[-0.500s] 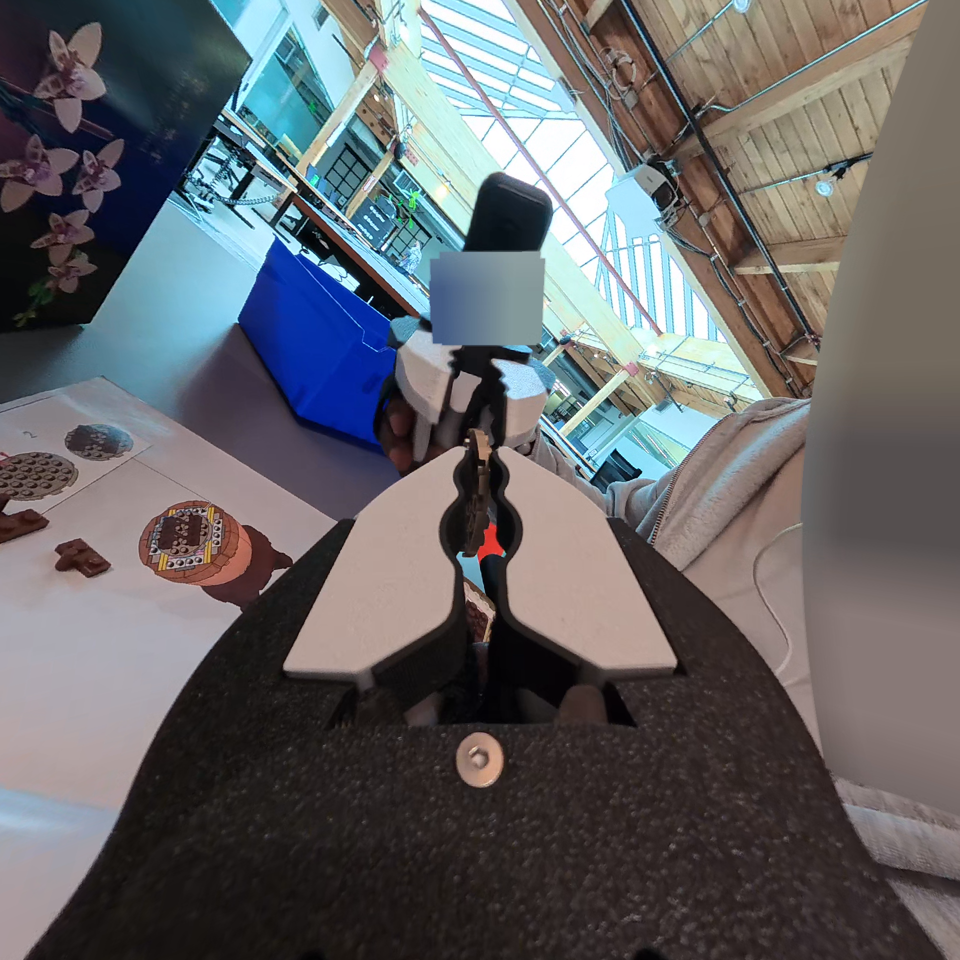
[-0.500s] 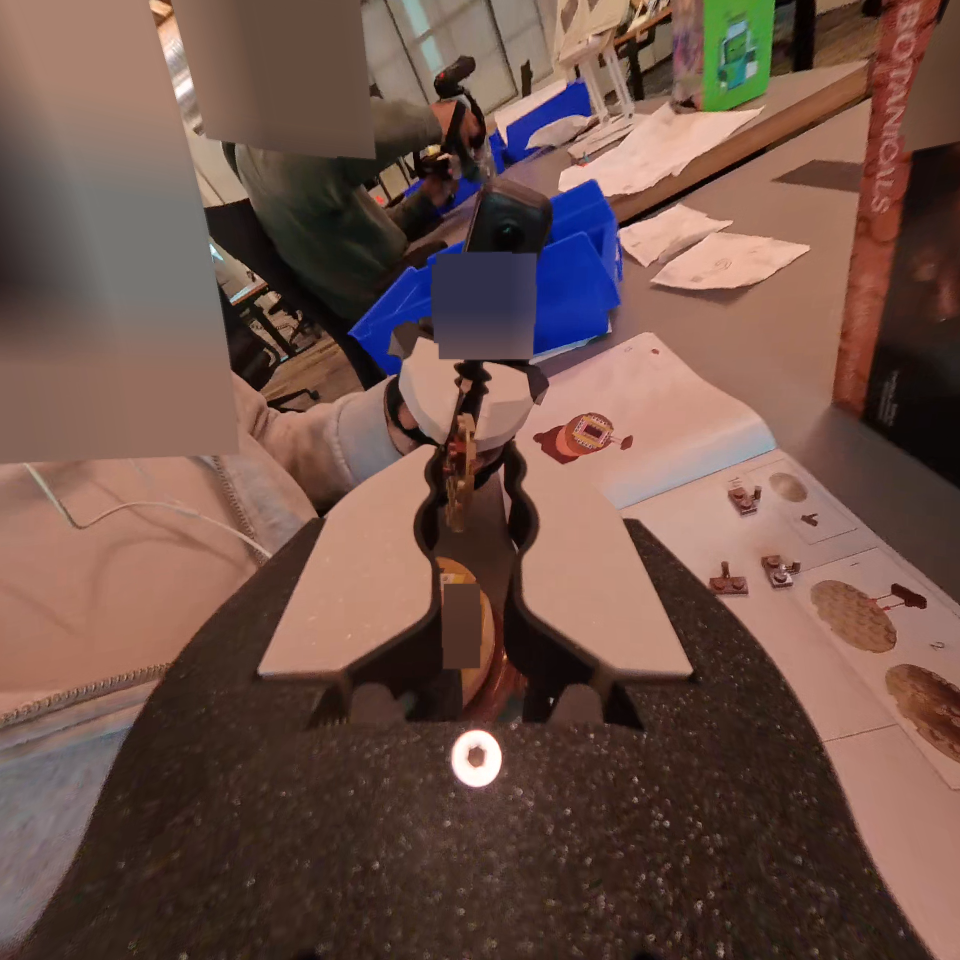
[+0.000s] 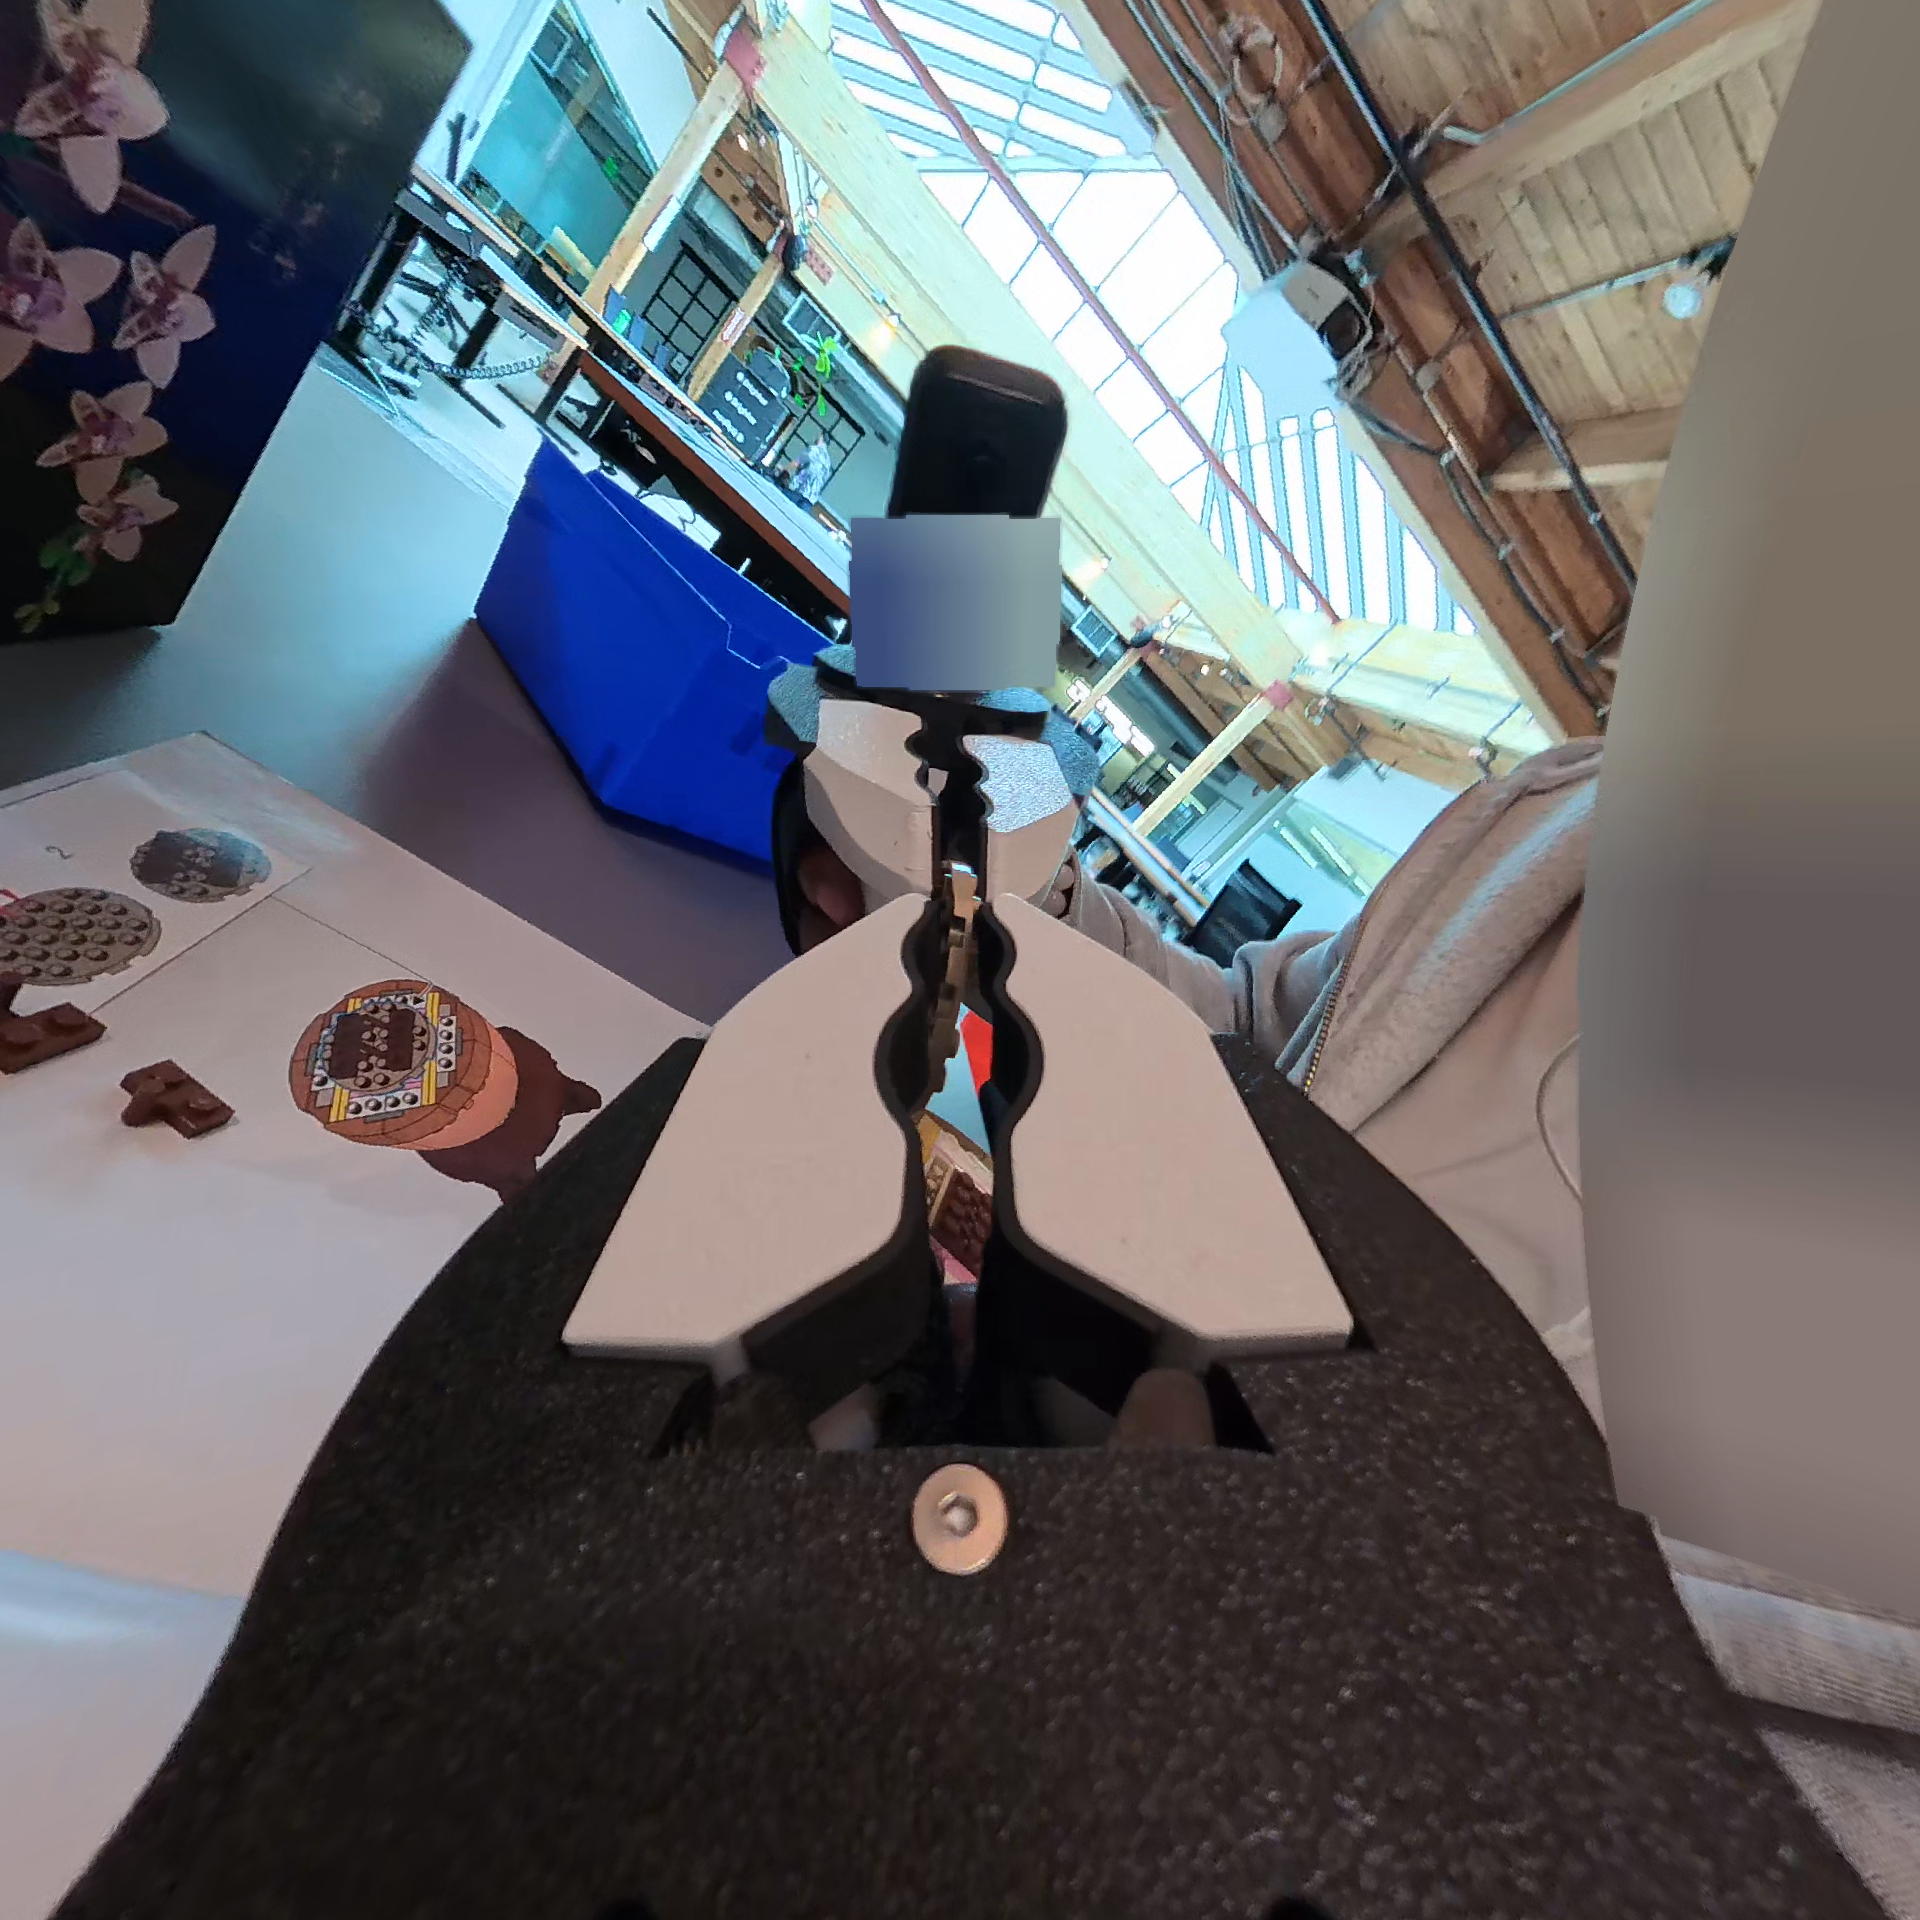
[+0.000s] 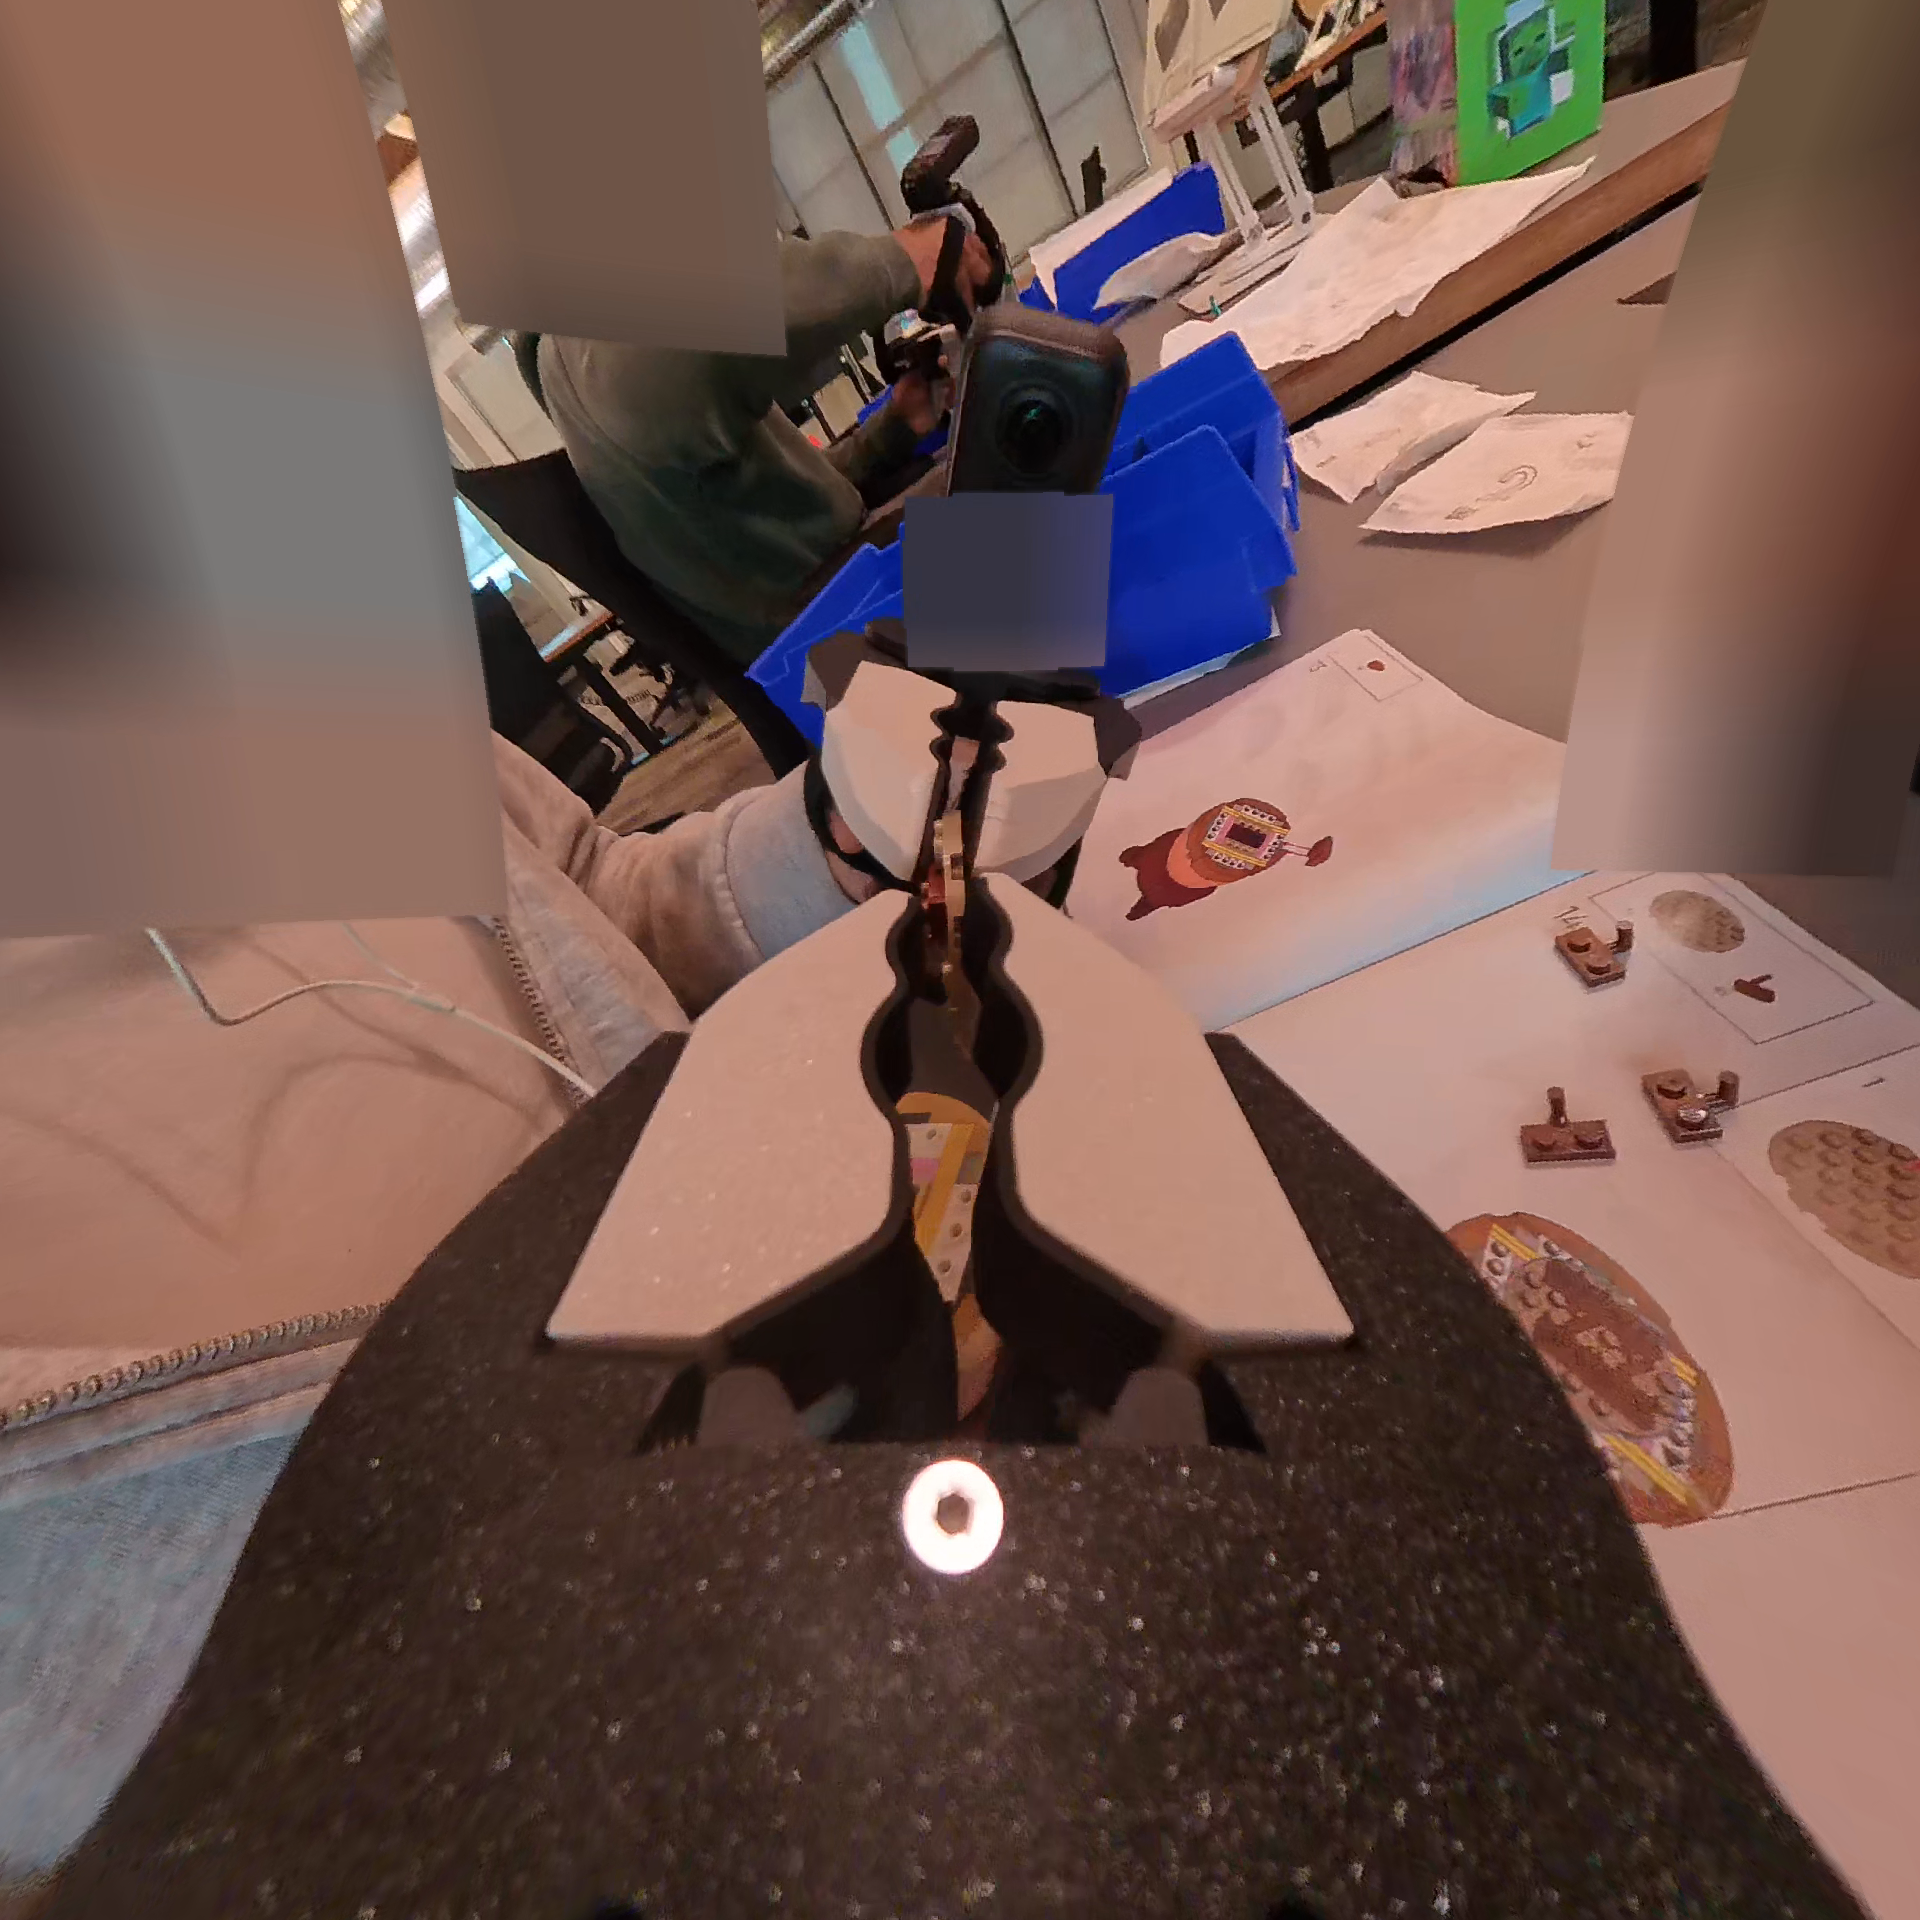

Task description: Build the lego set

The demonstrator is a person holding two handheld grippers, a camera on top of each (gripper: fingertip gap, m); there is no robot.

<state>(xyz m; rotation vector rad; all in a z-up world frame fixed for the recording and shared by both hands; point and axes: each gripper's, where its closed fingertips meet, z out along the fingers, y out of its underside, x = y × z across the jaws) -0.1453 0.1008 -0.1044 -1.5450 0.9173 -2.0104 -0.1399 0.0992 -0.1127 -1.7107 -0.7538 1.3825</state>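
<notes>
Held tip to tip above the instruction booklet [image 3: 343, 1226], the left gripper [image 3: 958, 914] and right gripper [image 4: 948, 894] both pinch one thin tan lego piece [image 3: 956, 935] edge-on; loose brown bricks [image 4: 1621, 1112] and a blue bin [image 3: 634, 686] lie nearby.

Grey table [image 4: 1455, 582]. On it: open instruction booklet [image 3: 208, 1247], blue bin [image 3: 644, 665], dark box with flower print [image 3: 156, 312] upright at far left in left view, loose paper sheets [image 4: 1496, 473]. Small brown lego pieces [image 4: 1569, 1138] lie on the booklet pages.
</notes>
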